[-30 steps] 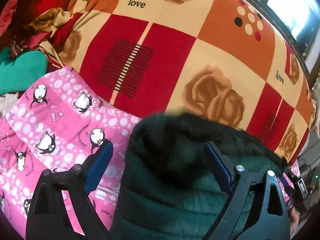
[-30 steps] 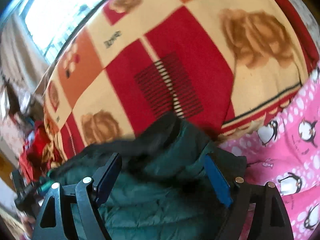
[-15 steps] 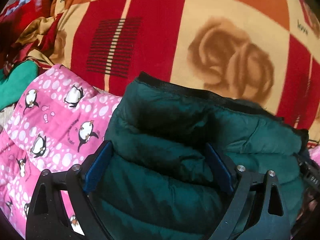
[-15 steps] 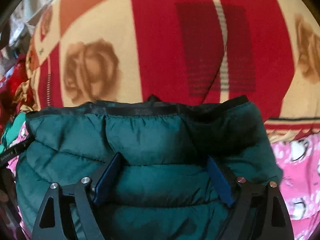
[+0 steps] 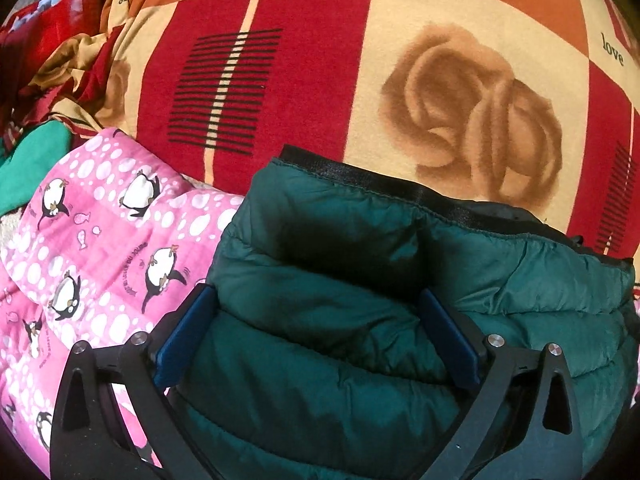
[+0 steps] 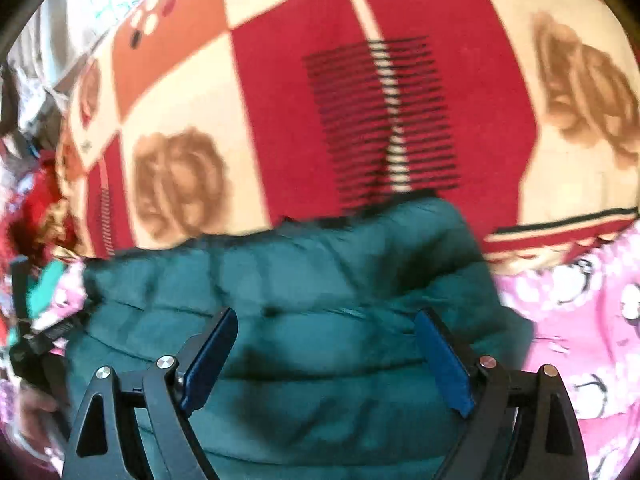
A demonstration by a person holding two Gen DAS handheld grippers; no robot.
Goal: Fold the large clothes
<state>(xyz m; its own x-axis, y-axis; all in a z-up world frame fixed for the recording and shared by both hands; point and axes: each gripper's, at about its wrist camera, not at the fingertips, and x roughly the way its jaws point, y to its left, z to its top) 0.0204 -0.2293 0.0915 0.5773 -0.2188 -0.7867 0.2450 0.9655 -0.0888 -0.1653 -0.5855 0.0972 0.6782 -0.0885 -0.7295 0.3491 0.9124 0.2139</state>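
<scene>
A dark green quilted puffer jacket (image 5: 360, 280) lies folded on the bed, its black-trimmed hem (image 5: 400, 188) at the far edge. My left gripper (image 5: 320, 320) stands wide open over the jacket's left part, fingers pressing on the padding. In the right wrist view the same jacket (image 6: 300, 280) fills the lower middle. My right gripper (image 6: 326, 340) is wide open above it, holding nothing. The left gripper (image 6: 36, 336) shows at the far left edge of that view.
A red, orange and cream blanket with roses (image 5: 460, 92) covers the bed beyond the jacket. A pink penguin-print quilt (image 5: 100, 240) lies left of the jacket and also shows in the right wrist view (image 6: 580, 320). Crumpled red and green clothes (image 5: 40, 80) pile at the far left.
Both grippers have come down and forward onto the jacket, which went from lifted and bunched to lying folded flat. The right gripper has since drawn back slightly.
</scene>
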